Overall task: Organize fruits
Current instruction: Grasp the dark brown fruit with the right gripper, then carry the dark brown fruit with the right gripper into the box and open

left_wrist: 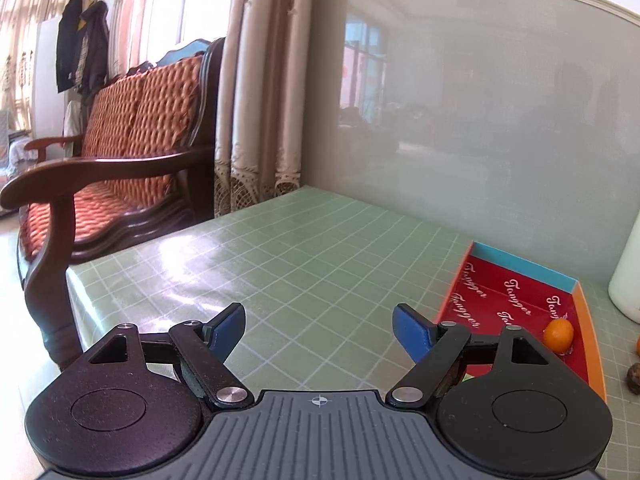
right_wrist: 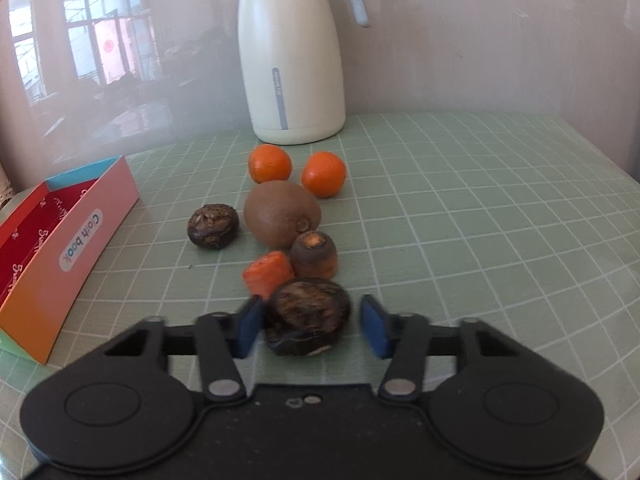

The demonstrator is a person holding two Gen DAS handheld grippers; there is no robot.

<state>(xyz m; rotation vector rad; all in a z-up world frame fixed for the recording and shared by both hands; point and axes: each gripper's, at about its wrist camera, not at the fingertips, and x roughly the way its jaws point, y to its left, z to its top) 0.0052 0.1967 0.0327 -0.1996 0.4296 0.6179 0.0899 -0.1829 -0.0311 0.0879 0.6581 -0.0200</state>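
While the right gripper [right_wrist: 310, 326] straddles a dark water chestnut [right_wrist: 307, 316], its pads stand just off the skin, no grip. Beyond lie carrot pieces [right_wrist: 267, 276], a kiwi [right_wrist: 280, 212] and two oranges [right_wrist: 270, 163]. Left gripper [left_wrist: 320, 330] gapes empty over the table [left_wrist: 280, 248]; box [left_wrist: 516, 300] holds one orange fruit [left_wrist: 558, 334].

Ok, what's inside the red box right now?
One small orange sits in the box, near its right wall. The left gripper covers the box's near end, so anything lying there can't be seen.
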